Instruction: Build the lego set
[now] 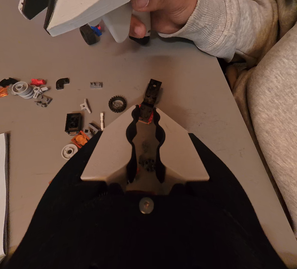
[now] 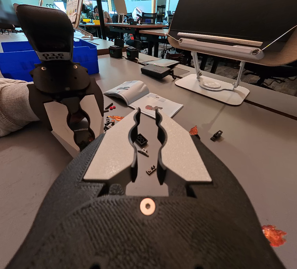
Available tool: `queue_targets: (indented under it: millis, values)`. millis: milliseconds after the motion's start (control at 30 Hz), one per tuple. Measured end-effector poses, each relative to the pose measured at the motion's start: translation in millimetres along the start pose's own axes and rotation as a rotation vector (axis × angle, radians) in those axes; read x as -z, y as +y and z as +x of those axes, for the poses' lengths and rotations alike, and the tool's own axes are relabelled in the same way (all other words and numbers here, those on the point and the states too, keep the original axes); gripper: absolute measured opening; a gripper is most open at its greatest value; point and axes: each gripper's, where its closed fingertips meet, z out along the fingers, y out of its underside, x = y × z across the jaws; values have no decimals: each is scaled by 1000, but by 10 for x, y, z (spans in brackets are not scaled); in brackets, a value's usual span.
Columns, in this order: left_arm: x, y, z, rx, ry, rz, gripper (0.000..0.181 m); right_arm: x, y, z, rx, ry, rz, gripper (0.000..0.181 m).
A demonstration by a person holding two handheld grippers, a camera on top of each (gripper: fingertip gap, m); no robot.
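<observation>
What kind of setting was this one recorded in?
Most likely a shared open-plan office or lab workspace. The right wrist view shows rows of long desks with people seated far back, a blue storage bin, and a tablet stand on the grey table strewn with lego pieces.

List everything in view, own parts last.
Lego assembly: one, black and red, in left jaws.
Tyre: one, black, beside assembly.
Brick: one, black, left of tyre.
Plate: one, grey, beyond tyre.
Booklet: one, pale, open on table.
Bin: one, blue, far left.
Stand: one, white, far right.
Flame piece: one, orange, near right.
Table: one, grey, under everything.
Left gripper: one, black and white, shut on assembly.
Right gripper: one, black and grey, open, empty.
</observation>
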Motion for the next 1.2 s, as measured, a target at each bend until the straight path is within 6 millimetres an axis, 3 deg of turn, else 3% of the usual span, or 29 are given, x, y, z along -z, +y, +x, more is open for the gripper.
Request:
queue_targets:
  millis: [567, 1200]
  values:
    - [28, -20, -11, -8, -15, 1, 21, -2, 4, -3, 3, 0, -3, 17]
    - [25, -50, 2, 0, -6, 22, 14, 0, 5, -6, 4, -1, -4, 17]
